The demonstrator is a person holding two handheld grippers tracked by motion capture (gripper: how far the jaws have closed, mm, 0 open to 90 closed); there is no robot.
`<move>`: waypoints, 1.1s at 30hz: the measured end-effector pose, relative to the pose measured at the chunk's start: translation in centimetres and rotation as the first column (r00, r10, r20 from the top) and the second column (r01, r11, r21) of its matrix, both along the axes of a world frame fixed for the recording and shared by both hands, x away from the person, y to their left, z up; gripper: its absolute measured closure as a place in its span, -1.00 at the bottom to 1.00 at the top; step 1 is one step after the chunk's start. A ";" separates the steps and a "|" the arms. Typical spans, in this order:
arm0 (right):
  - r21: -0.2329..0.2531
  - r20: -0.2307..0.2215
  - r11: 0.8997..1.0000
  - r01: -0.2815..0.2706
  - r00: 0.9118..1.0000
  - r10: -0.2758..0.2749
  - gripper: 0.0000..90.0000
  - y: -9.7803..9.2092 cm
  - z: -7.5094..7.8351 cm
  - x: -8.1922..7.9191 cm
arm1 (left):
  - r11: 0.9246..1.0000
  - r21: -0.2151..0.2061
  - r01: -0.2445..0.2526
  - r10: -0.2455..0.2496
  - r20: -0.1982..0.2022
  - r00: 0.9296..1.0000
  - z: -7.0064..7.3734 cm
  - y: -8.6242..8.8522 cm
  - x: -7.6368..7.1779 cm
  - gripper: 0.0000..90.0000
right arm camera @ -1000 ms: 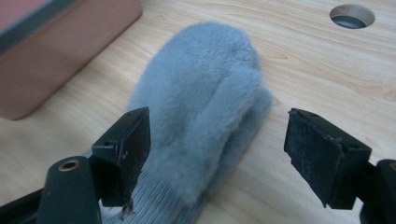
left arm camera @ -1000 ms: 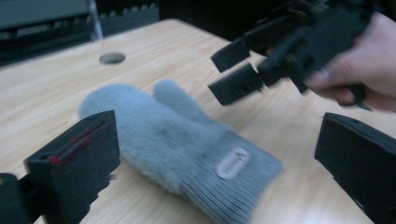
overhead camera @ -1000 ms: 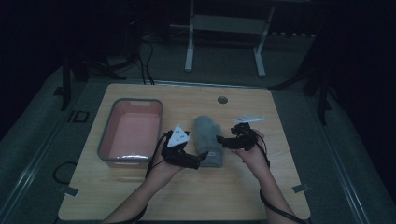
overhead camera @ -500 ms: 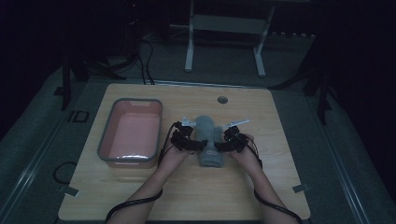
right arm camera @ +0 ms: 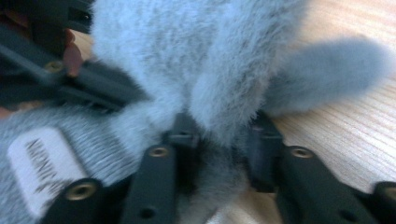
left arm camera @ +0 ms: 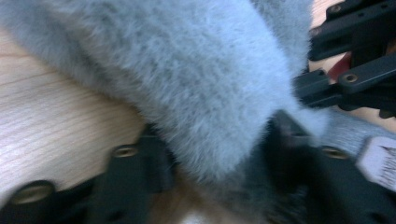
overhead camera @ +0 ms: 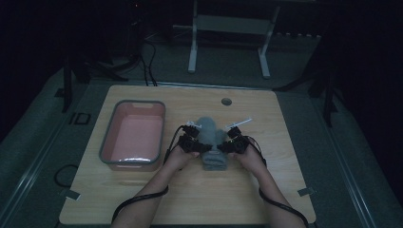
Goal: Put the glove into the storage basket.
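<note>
A grey fluffy cloth (overhead camera: 211, 142) lies folded on the wooden table (overhead camera: 190, 190), in the middle. My left gripper (overhead camera: 202, 147) grips its left side, jaws closed on a thick fold of grey fluff (left arm camera: 210, 93). My right gripper (overhead camera: 222, 147) holds the right side, jaws pinching another fold (right arm camera: 219, 93). The two grippers nearly meet over the cloth. A white label (right arm camera: 42, 158) is sewn on the cloth's ribbed lower layer, and the label (left arm camera: 380, 161) also appears in the left gripper view.
A pink tub with a grey rim (overhead camera: 135, 135) stands left of the cloth. A round hole (overhead camera: 226, 101) sits near the table's far edge. Metal stand legs (overhead camera: 228, 42) rise behind the table. Cables trail from both grippers toward the near edge.
Both grippers have moved inward onto the cloth and shut on its fluffy top layer; a second ago they were apart at its sides.
</note>
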State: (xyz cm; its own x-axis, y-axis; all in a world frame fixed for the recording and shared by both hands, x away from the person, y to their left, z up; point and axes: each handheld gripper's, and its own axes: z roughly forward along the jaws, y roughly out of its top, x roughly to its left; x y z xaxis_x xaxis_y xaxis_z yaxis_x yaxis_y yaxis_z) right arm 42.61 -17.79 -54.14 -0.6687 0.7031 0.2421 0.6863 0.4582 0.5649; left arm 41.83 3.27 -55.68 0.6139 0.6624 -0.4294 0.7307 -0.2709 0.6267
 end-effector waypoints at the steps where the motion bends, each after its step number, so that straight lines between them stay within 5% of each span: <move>1: -0.015 0.018 1.000 0.002 1.000 -0.001 0.63 0.2 0.1 -0.3 | 1.000 0.002 0.003 -0.003 0.009 1.000 0.1 0.0 -0.1 0.44; 5: -0.031 0.089 0.999 0.032 0.996 -0.029 0.71 0.5 0.2 -1.3 | 1.000 -0.023 -0.011 0.012 0.026 1.000 0.2 0.0 -0.5 0.58; 11: 0.000 0.132 0.999 0.052 0.990 -0.051 0.76 0.3 1.0 -2.3 | 1.000 -0.019 0.012 -0.011 0.056 0.998 1.6 0.1 -0.8 0.68; 23: 0.042 0.216 0.998 0.051 0.975 -0.059 0.76 1.1 5.4 -3.9 | 0.997 -0.050 0.058 -0.050 0.136 0.989 6.1 1.7 -1.6 0.69; 33: 0.073 0.257 0.997 0.022 0.966 -0.040 0.77 2.7 8.7 -4.5 | 0.997 -0.018 0.074 -0.070 0.188 0.980 9.7 3.8 -2.2 0.69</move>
State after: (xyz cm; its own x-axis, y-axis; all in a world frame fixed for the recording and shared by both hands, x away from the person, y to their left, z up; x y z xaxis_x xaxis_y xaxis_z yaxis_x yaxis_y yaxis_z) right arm 38.12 -15.11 -45.48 -0.6930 0.7120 0.1131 0.5265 0.3925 0.7542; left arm 39.60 7.03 -46.00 0.7305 0.6043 -0.3181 0.5792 -0.3015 0.7574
